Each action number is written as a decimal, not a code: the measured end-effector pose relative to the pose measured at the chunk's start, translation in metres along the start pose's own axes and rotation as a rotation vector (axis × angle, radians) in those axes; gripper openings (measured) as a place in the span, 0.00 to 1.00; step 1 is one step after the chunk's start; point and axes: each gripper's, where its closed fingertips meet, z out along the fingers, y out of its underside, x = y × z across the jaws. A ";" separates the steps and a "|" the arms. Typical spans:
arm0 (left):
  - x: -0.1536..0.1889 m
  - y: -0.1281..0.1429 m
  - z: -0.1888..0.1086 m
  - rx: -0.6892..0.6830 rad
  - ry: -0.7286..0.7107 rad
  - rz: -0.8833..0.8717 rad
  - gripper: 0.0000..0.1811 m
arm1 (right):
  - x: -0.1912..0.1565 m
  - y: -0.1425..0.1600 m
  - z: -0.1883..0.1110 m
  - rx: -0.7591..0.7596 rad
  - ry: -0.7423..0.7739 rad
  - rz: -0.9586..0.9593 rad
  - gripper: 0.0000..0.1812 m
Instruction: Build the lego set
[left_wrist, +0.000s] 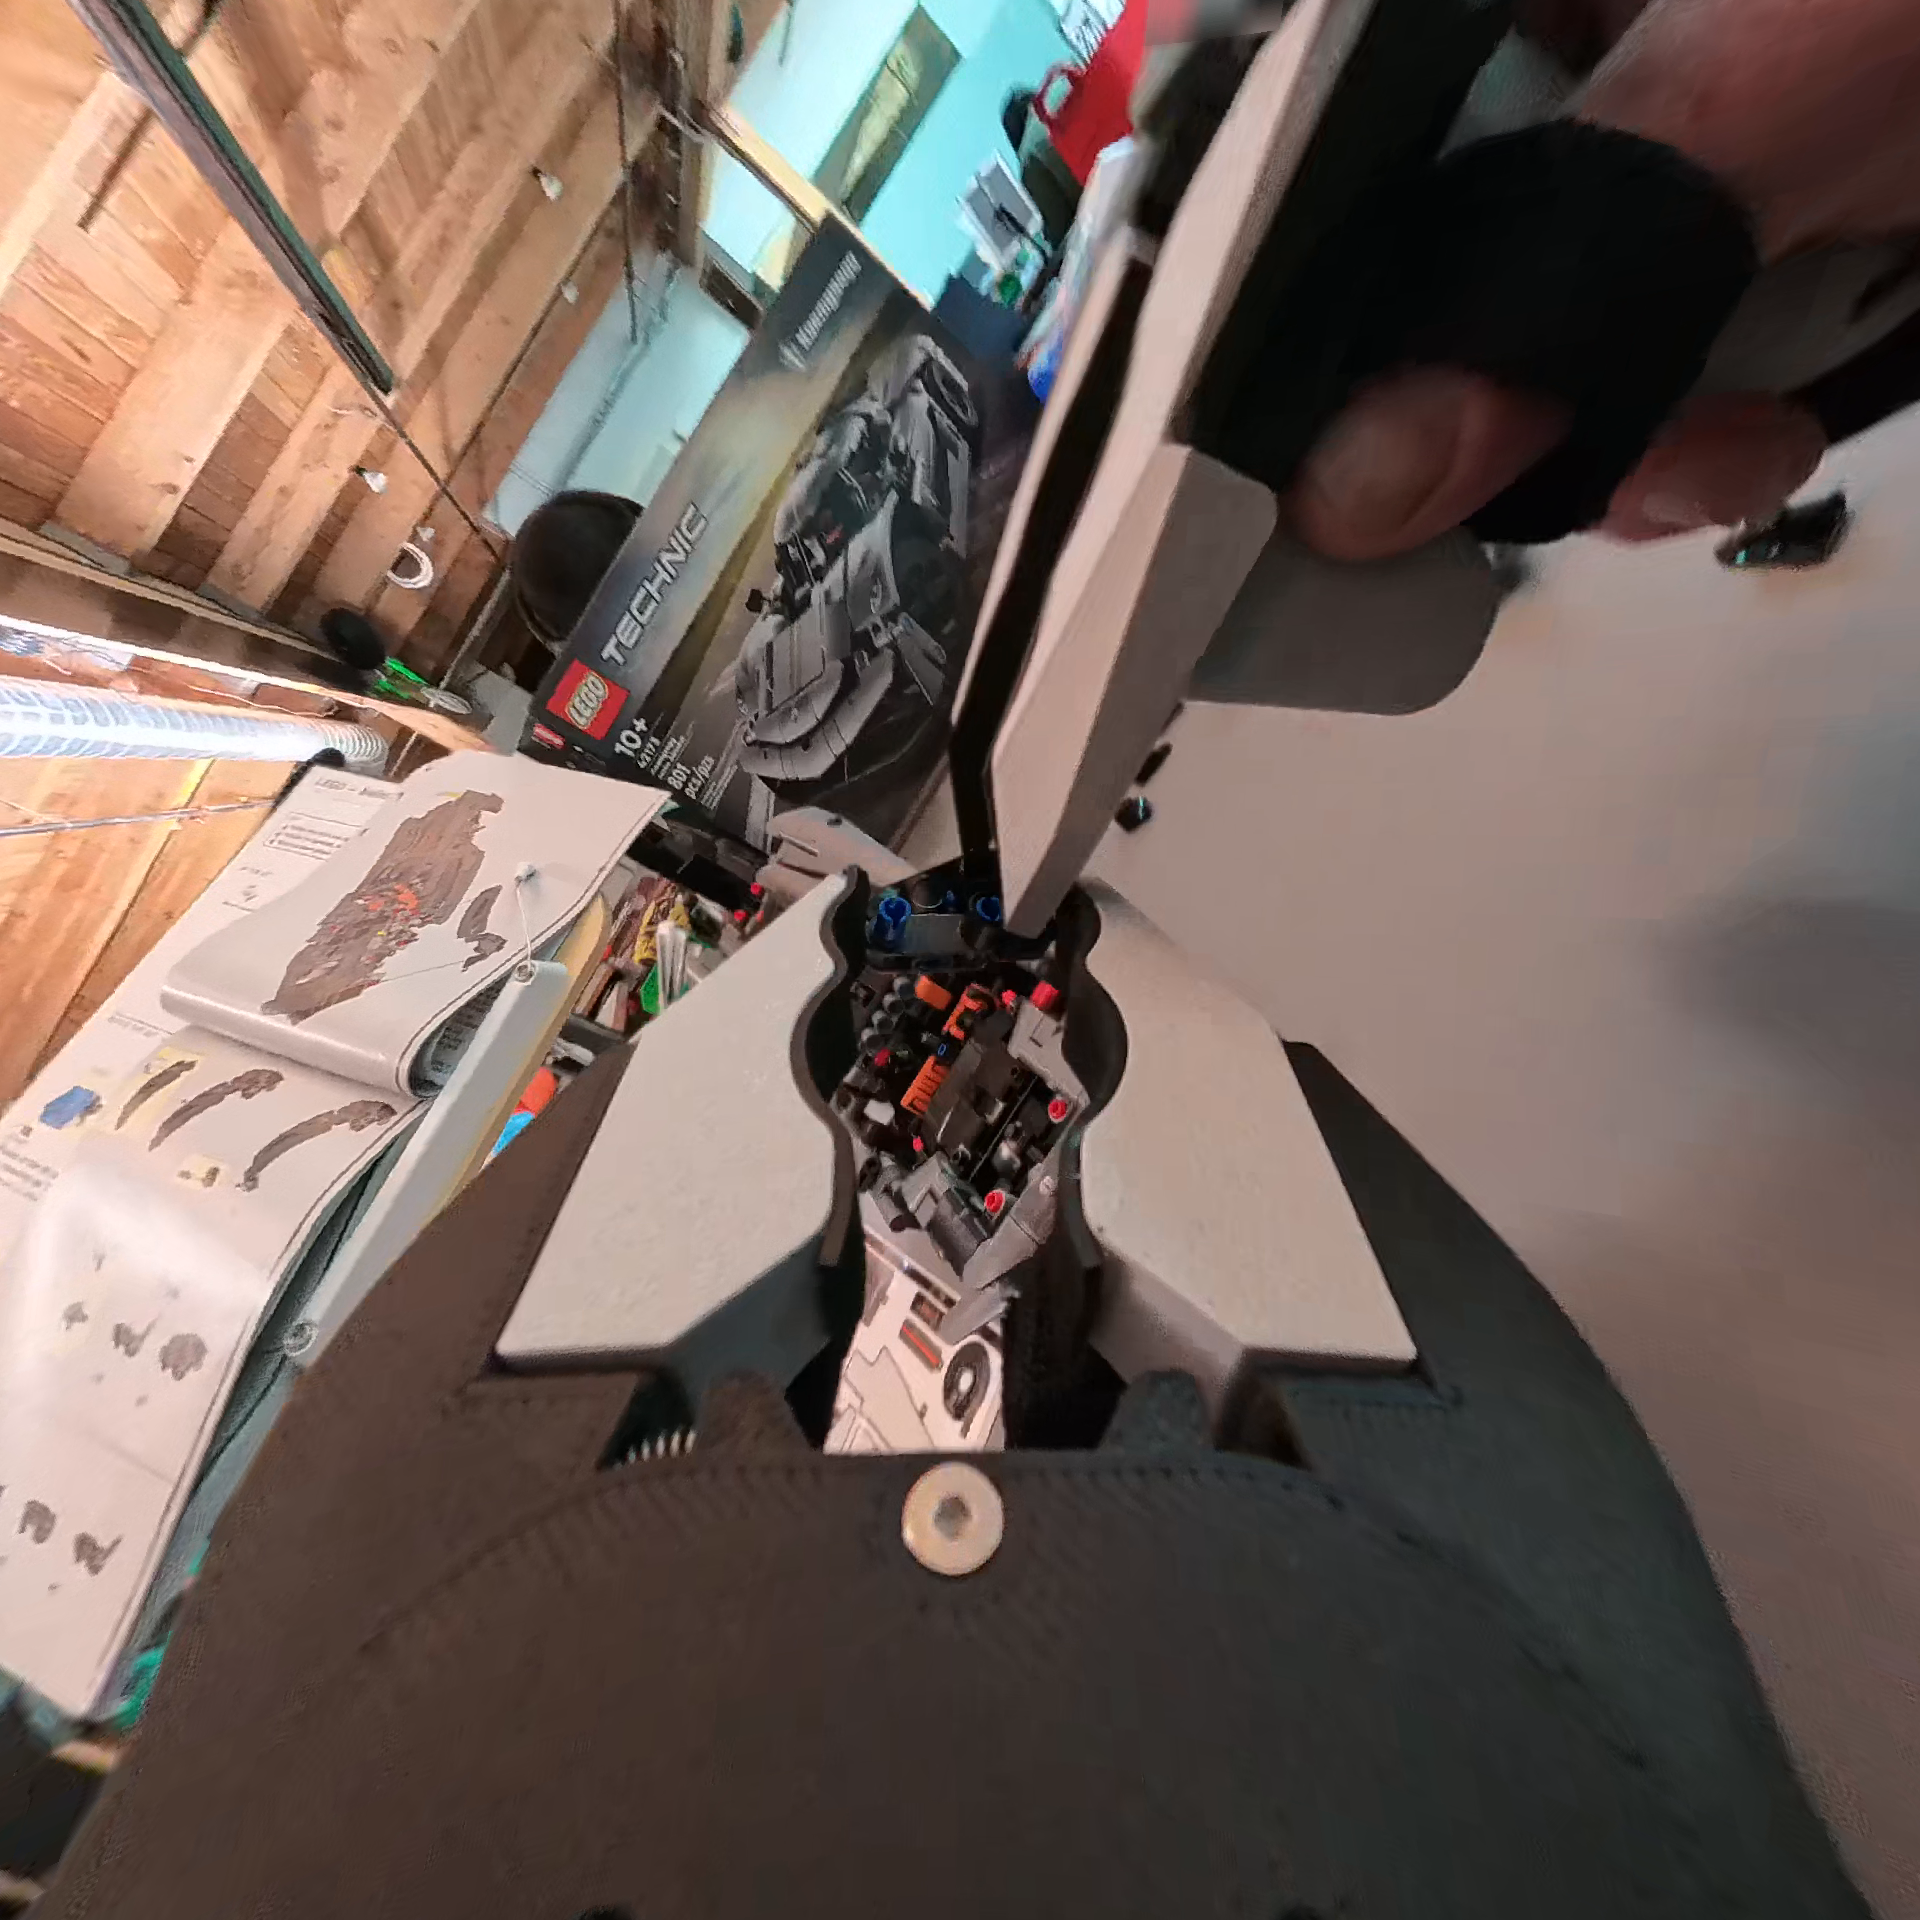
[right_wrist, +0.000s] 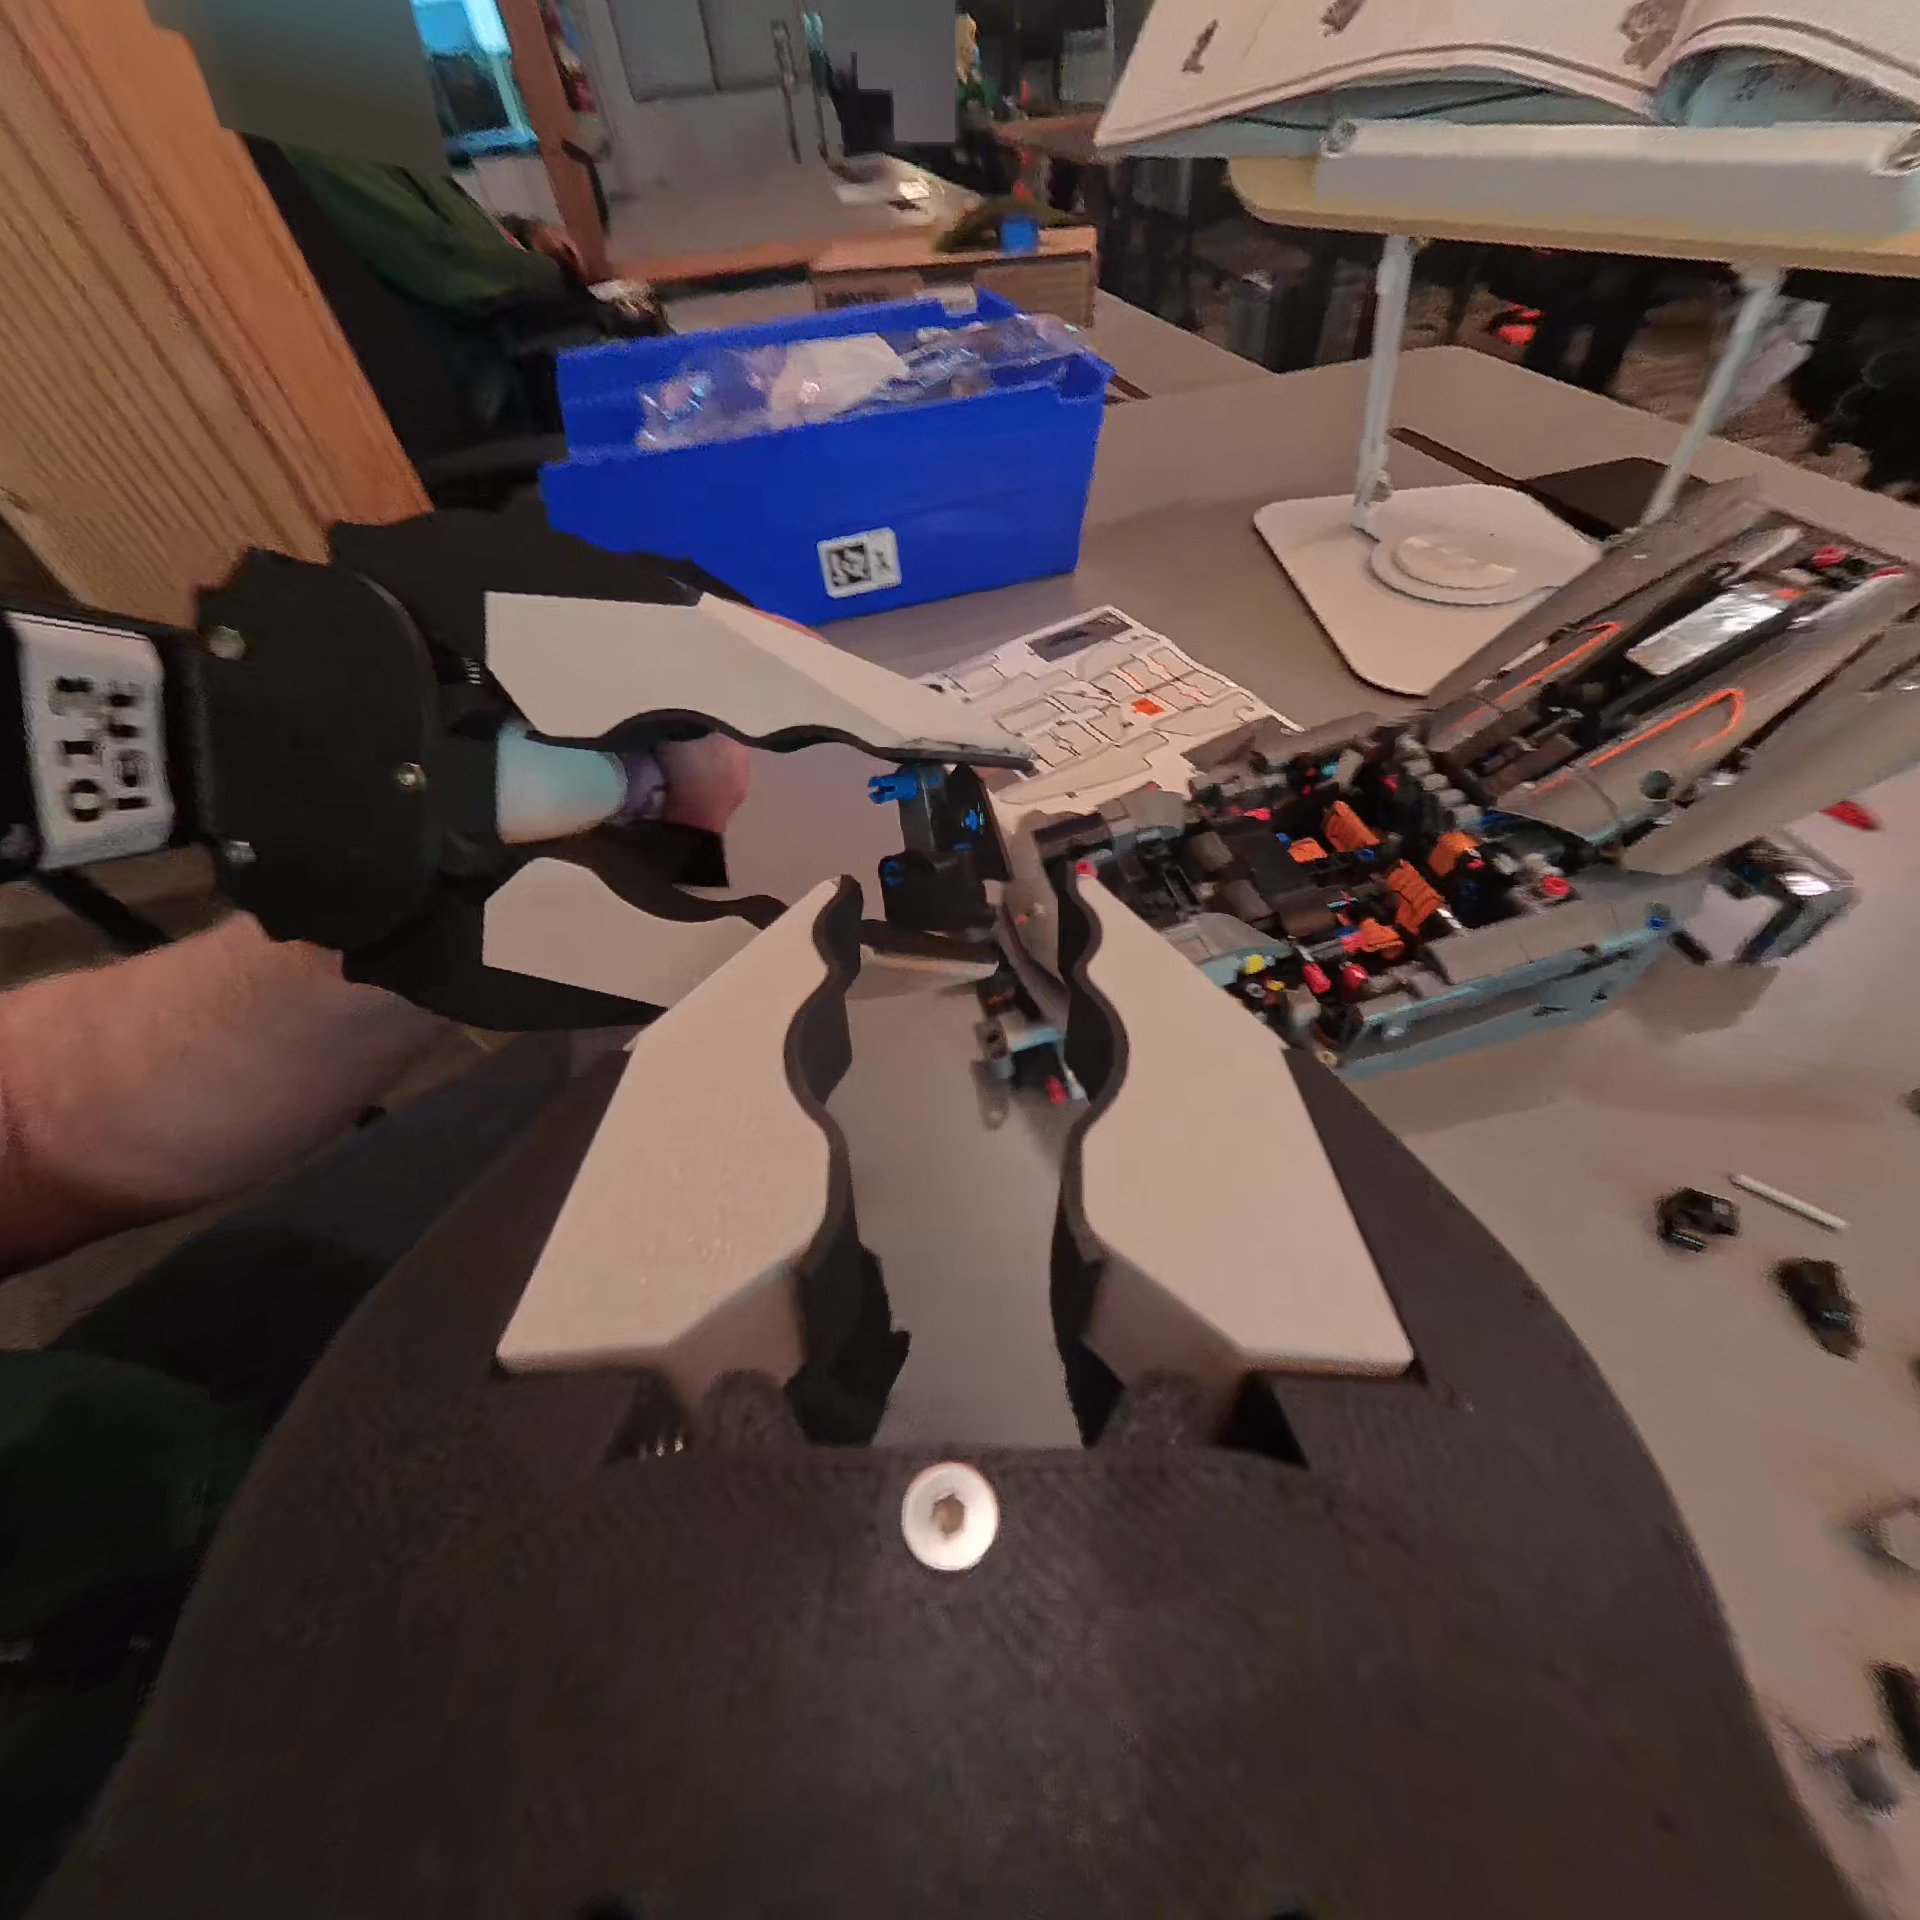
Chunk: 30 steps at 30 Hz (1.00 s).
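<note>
The left hand-held gripper grips a black block at 12 o'clock of the parted, empty right hand-held gripper.

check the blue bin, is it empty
No, the blue bin holds a heap of clear plastic bags that reach its rim.

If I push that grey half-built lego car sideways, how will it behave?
The grey half-built lego car would probably slide as one stiff body. Its raised hinged panel may flap or drop. Small exposed orange and red parts could pop loose.
</note>
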 end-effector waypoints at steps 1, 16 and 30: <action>0.001 0.004 0.003 -0.038 -0.002 0.030 0.18 | 0.003 0.002 0.001 -0.026 0.043 -0.036 0.21; 0.017 0.003 0.014 -0.158 0.040 0.170 0.19 | 0.011 0.023 0.008 -0.108 0.041 -0.030 0.13; 0.000 -0.013 0.000 0.073 0.030 -0.140 0.25 | -0.005 -0.014 -0.018 0.175 -0.369 0.259 0.14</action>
